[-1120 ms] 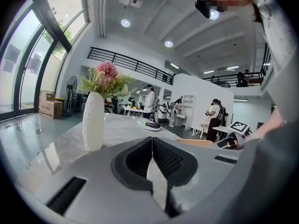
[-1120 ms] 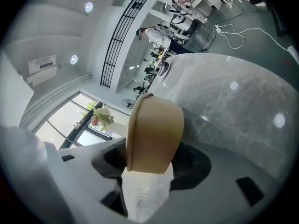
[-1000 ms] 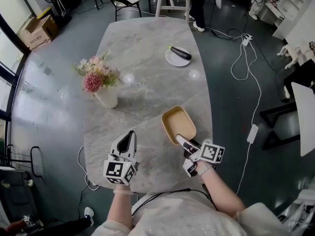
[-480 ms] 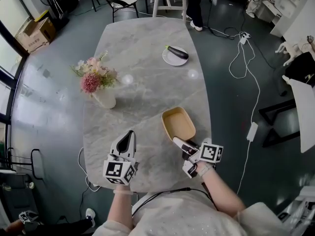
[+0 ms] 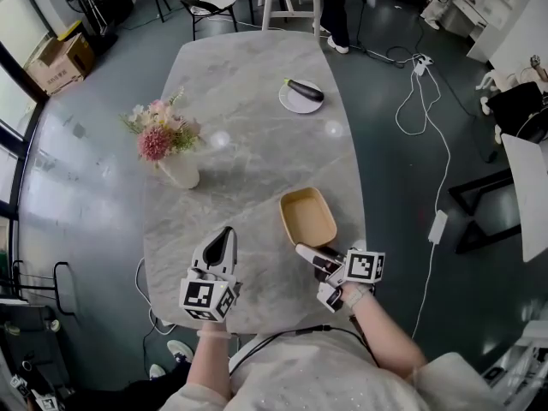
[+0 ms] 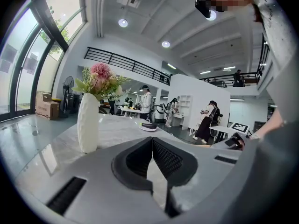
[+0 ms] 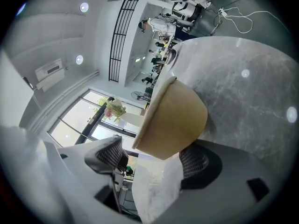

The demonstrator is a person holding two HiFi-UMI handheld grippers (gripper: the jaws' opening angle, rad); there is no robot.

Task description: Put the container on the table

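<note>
As right gripper (image 5: pixel 308 256) fingers open wide round it, oblong tan container (image 5: pixel 308 217) rests upright.

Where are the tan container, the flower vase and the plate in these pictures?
container (image 5: pixel 308 217): head view, on its bare inside bottom.
vase (image 5: pixel 181 171): head view, on its white body.
plate (image 5: pixel 295 104): head view, on its bare white near edge.

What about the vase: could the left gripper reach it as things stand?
Probably yes: only bare table lies between the left gripper and the vase, though its fingers are shut and would need opening.
</note>
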